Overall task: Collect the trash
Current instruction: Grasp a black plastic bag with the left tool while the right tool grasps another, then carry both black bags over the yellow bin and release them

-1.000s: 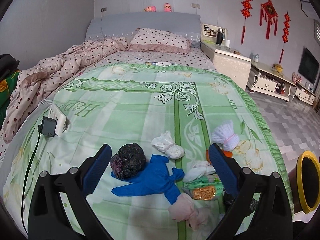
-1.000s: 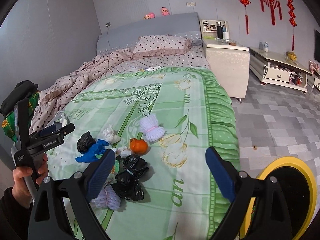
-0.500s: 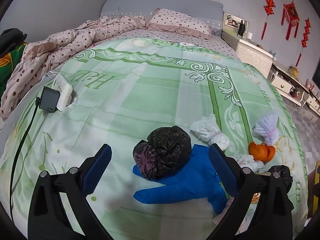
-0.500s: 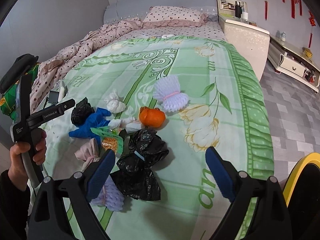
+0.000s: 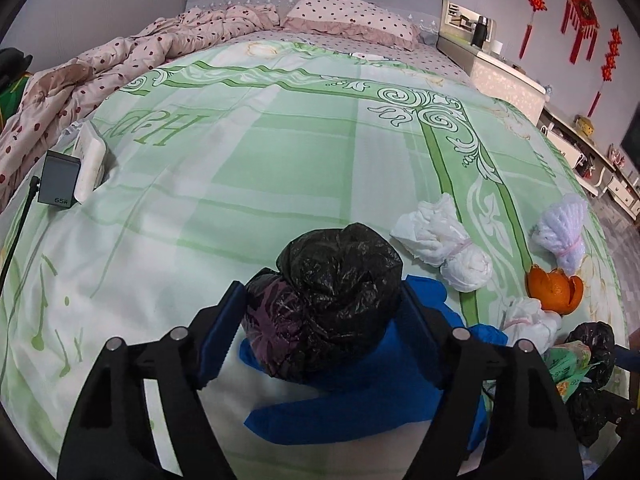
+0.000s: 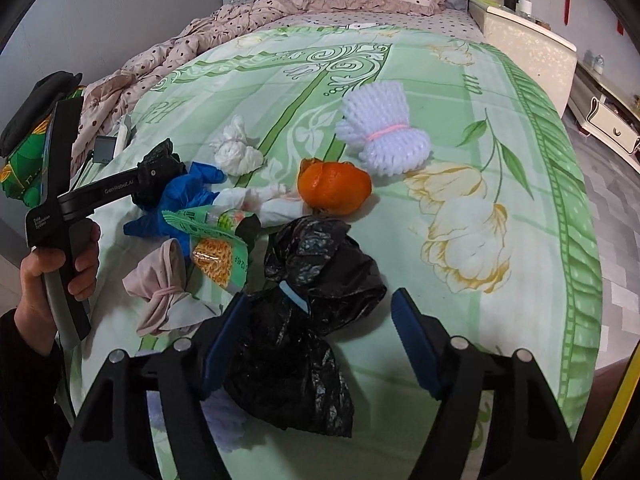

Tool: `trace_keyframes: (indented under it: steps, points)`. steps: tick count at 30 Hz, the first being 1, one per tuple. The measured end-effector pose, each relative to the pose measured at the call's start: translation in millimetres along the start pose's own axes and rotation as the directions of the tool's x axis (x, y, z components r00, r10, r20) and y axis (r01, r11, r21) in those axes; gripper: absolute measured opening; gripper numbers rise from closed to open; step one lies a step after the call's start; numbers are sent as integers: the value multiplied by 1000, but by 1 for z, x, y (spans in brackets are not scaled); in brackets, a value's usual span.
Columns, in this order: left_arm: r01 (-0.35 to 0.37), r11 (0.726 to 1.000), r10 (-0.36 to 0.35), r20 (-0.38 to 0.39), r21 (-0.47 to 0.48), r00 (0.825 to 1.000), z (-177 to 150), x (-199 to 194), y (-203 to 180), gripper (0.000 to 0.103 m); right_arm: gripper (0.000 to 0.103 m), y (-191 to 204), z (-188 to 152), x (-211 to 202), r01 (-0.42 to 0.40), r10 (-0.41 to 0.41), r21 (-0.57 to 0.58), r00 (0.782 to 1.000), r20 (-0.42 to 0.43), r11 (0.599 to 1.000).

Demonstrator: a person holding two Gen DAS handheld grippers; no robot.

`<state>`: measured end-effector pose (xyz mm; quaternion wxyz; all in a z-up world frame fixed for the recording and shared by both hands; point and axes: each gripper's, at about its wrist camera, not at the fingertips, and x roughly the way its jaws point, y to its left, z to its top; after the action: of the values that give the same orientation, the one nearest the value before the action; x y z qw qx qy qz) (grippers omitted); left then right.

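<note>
- L gripper [image 5: 324, 316] has dropped low over the bed [image 5: 280, 152]; jaws just been closing, now pinching the black ball [image 5: 332, 300], both pads touching it, blue glove [image 5: 360, 400] under it.
- R gripper [image 6: 316, 332] also came down, jaws closing round the black bag [image 6: 304, 320]; left pad touches, right pad still apart, so no grip yet.
- Means: two pieces nearly in hand. Peel [image 6: 334, 192], net [image 6: 384, 136] and tissues [image 6: 236, 154] still lie beyond.

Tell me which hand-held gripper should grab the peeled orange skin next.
Right, probably. The orange peel lies just beyond the right hand-held gripper, past the crumpled black plastic bag between its pads. The left hand-held gripper straddles another black bag, the peel far aside.
</note>
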<state>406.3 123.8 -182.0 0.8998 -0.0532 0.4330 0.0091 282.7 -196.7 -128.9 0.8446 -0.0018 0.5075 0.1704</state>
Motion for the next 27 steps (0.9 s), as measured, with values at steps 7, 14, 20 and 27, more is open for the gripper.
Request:
trace_keyframes:
  steps: [7, 14, 20, 27]
  points:
    - [8, 1000, -8, 14, -8, 1000, -1, 6, 4, 52, 28, 8, 3, 14, -33, 32, -26, 999, -26, 999]
    - [3, 1000, -3, 27, -2, 1000, 3, -5, 4, 45, 18, 12, 2, 2, -31, 31, -43, 1000, 2, 999]
    - [-5, 1000, 6, 57, -25, 998, 9, -34, 9, 43, 17, 8, -2, -30, -34, 36, -28, 998, 47, 999]
    - [-5, 1000, 8, 107, -27, 994, 10, -90, 2, 43, 17, 3, -11, -81, -43, 43, -3, 993, 114, 999]
